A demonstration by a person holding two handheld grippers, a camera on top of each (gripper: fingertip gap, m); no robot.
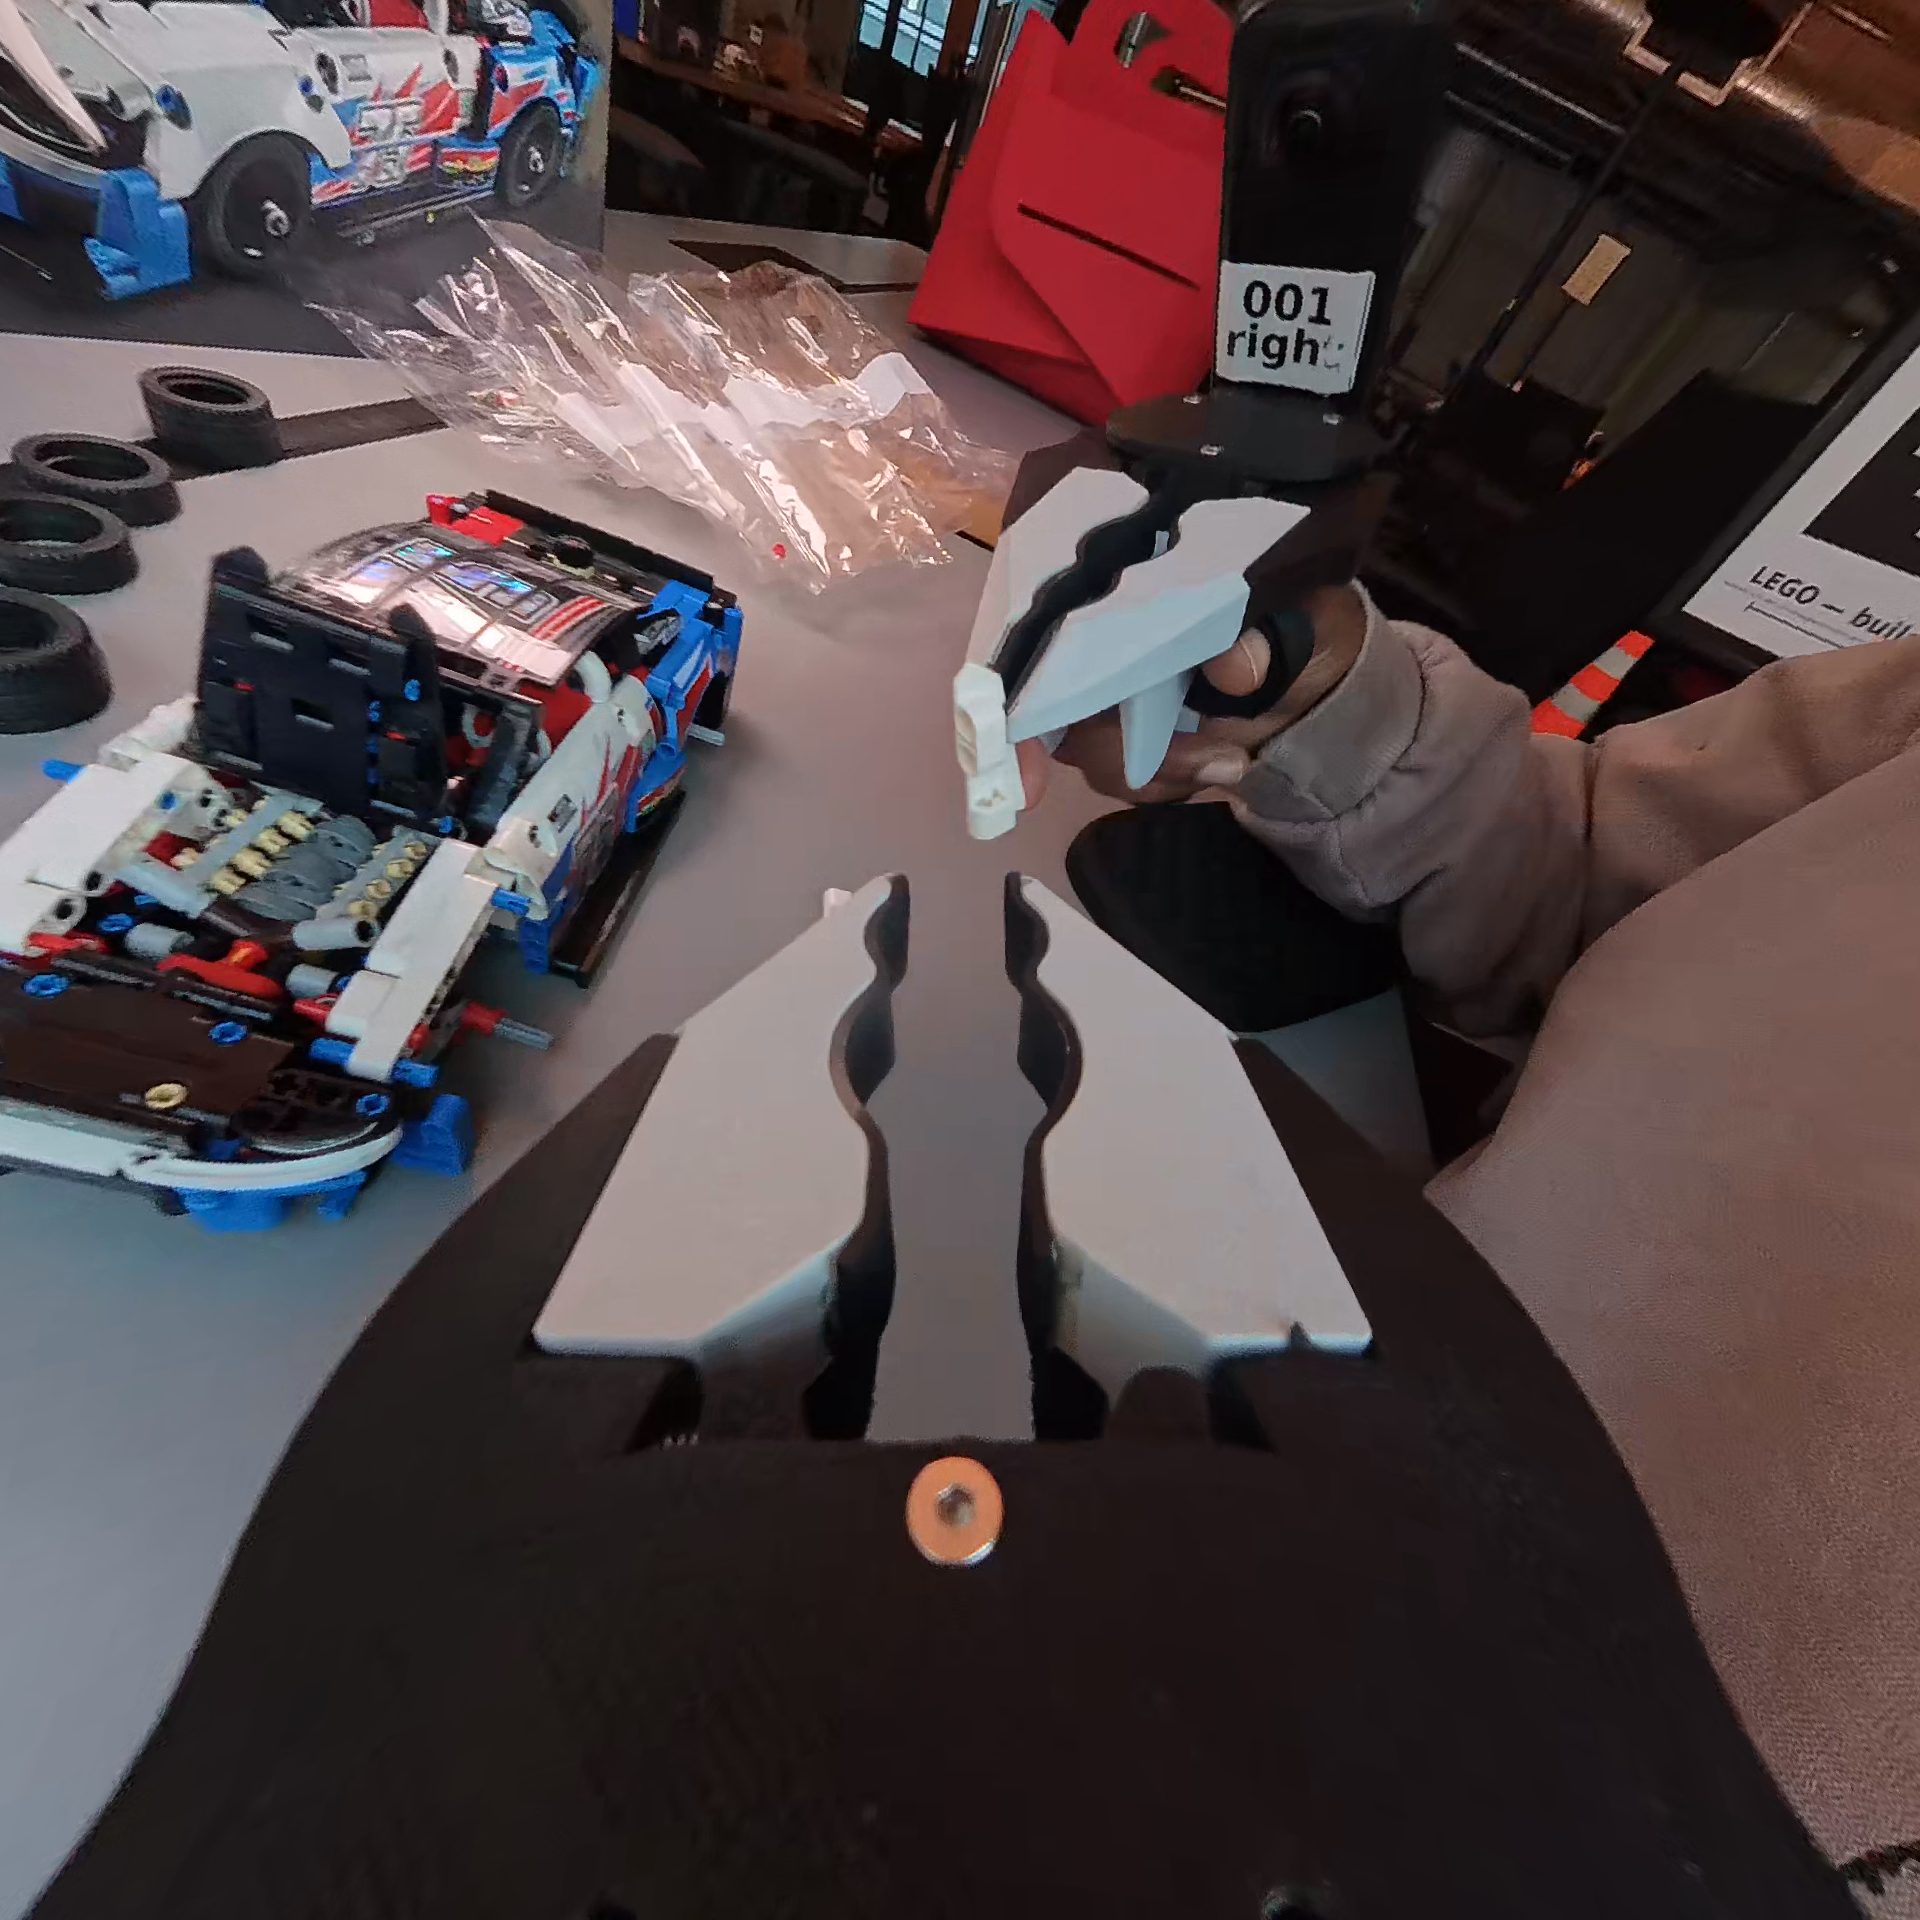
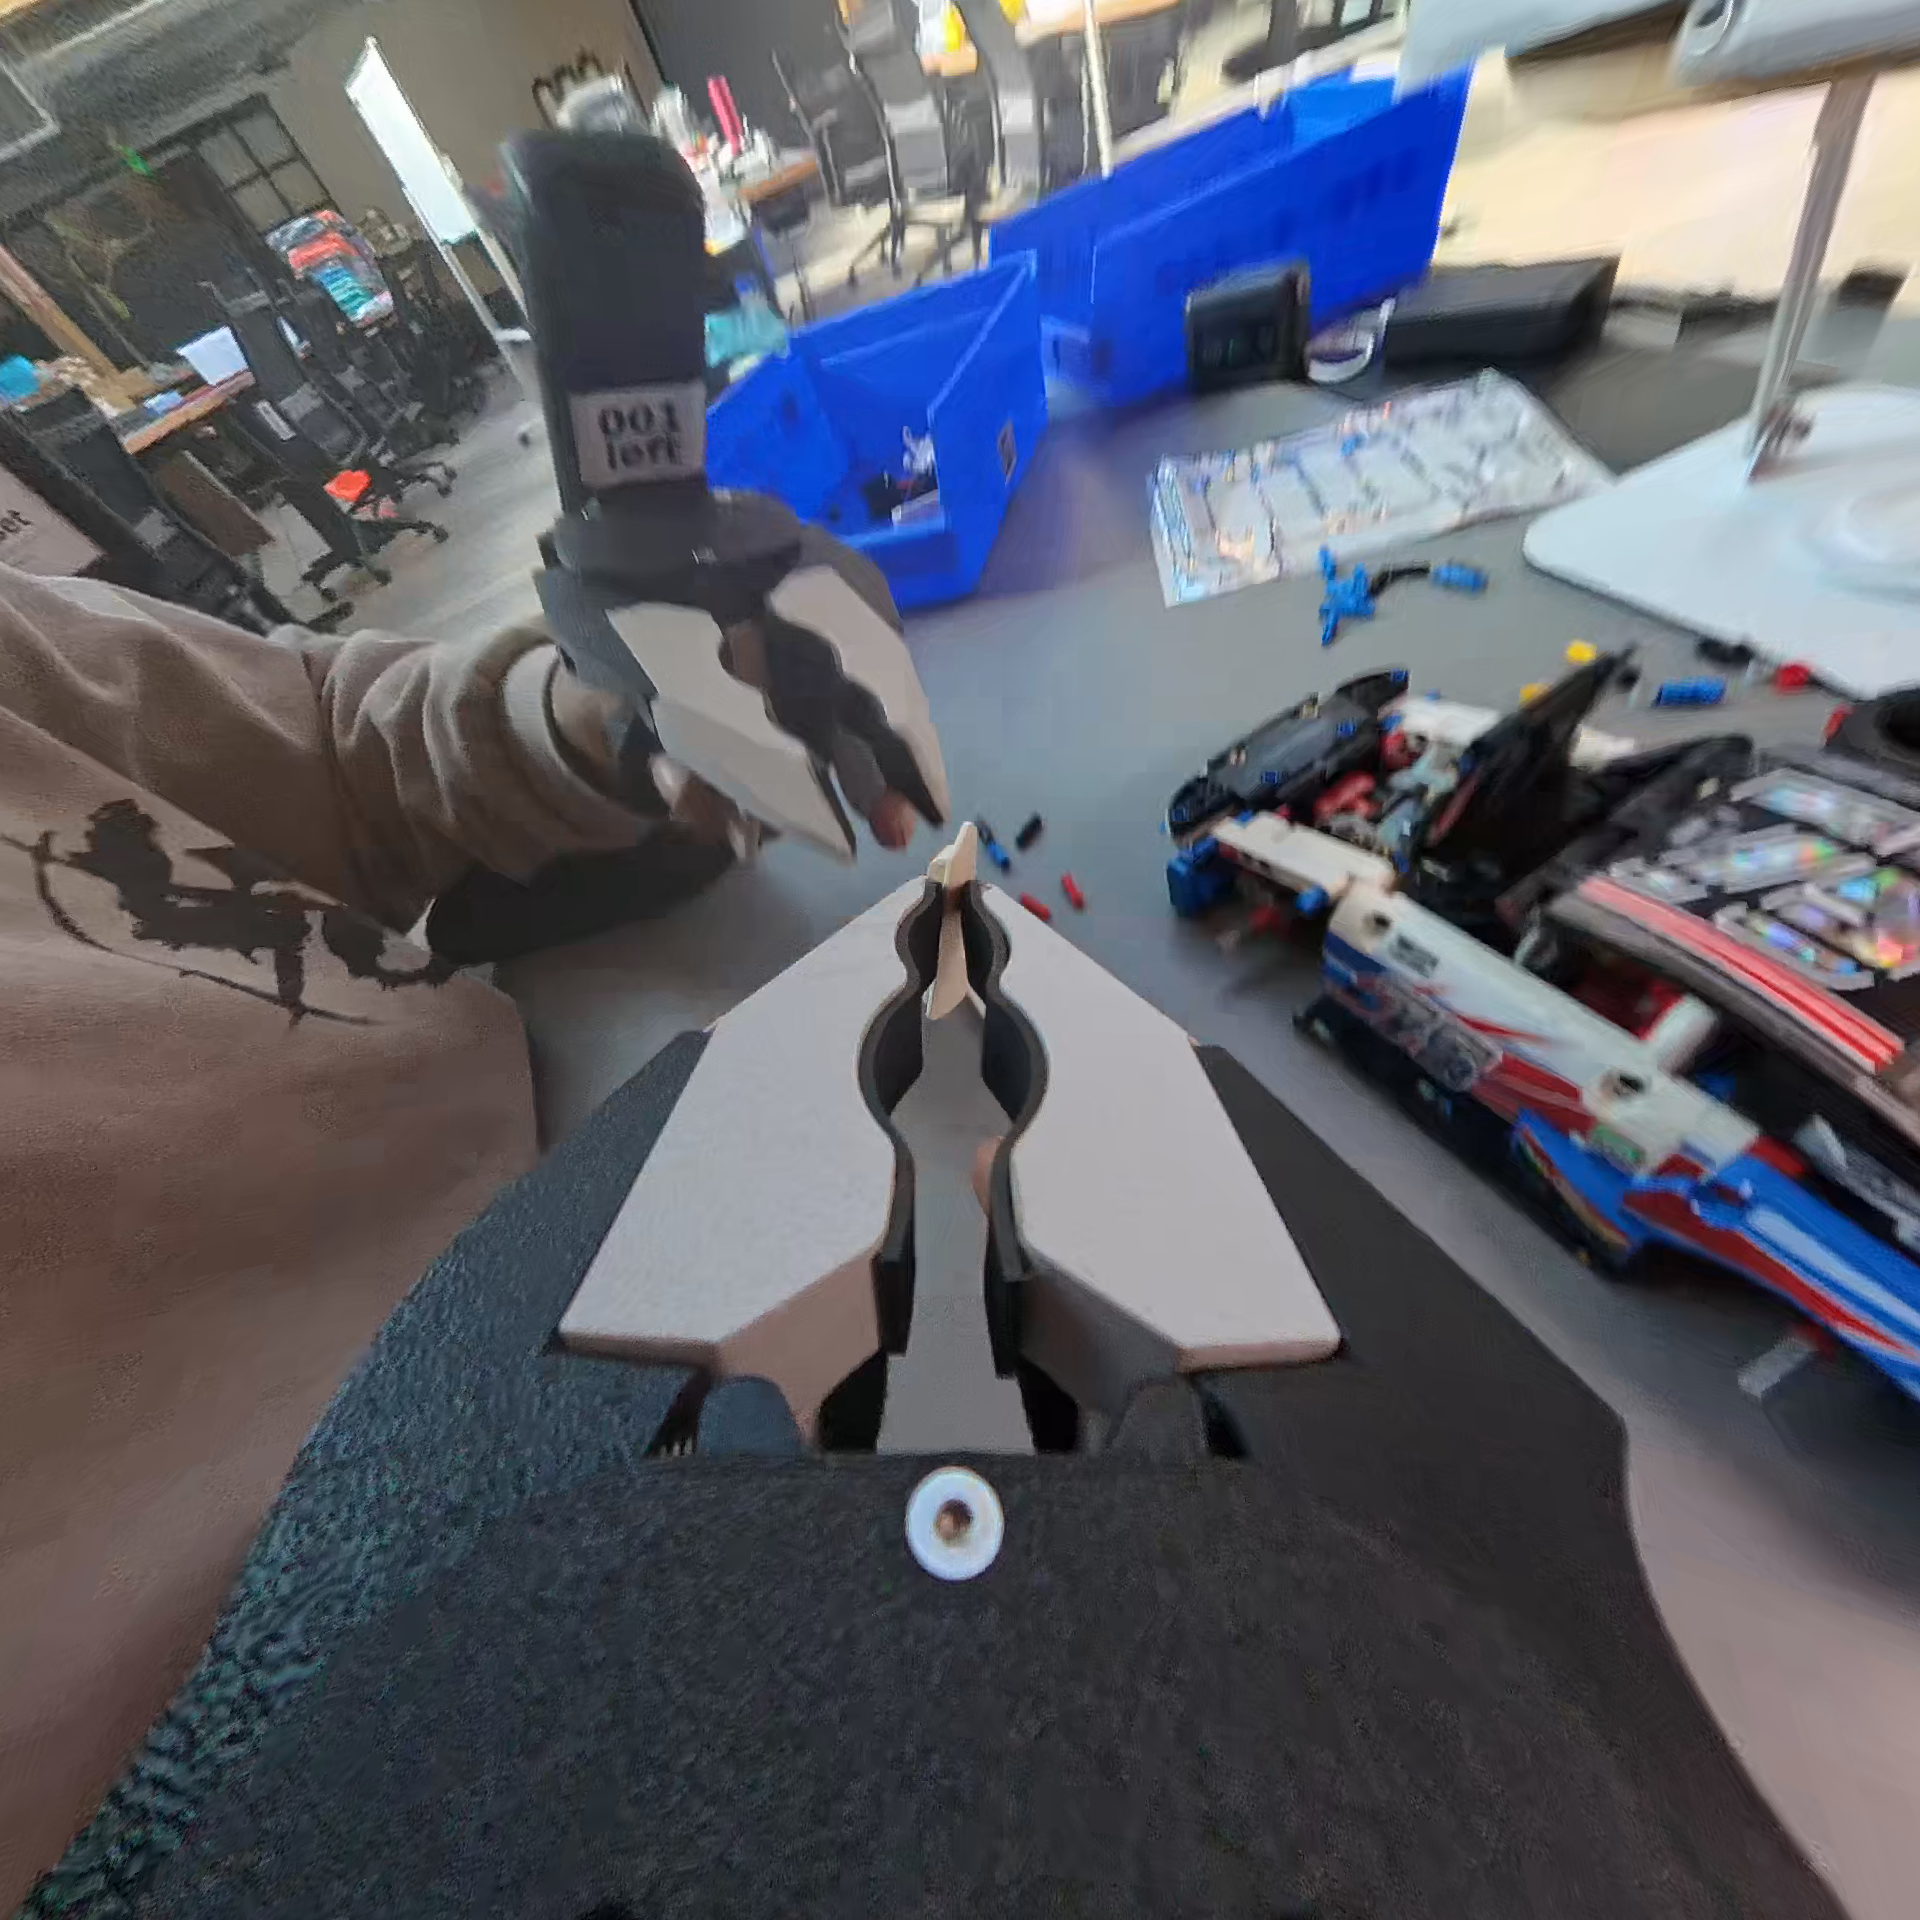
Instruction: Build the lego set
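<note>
The part-built Lego car (image 1: 343,831), white, blue and red with its black rear lid raised, stands on the grey table (image 1: 831,675) to the left; it also shows in the right wrist view (image 2: 1558,935). My left gripper (image 1: 954,894) is open and empty above the table. In the right wrist view it (image 2: 888,821) hangs at upper left. My right gripper (image 2: 951,899) is shut on a small white Lego piece (image 2: 951,935), which sticks out past the tips. In the left wrist view that gripper (image 1: 982,717) holds the piece (image 1: 987,758) just ahead of my left fingertips.
Several black tyres (image 1: 73,520) lie at far left, crumpled clear bags (image 1: 675,416) behind the car, a red folded stand (image 1: 1070,229) beyond. Loose pins (image 2: 1039,862), a sheet (image 2: 1351,488), blue bins (image 2: 935,416) and a white stand base (image 2: 1714,540) show on the right. Only a small space, under 4 cm, lies between the two pairs of fingers. The part-built Lego car (image 1: 343,831) is about 15 cm from both grippers' fingertips.
</note>
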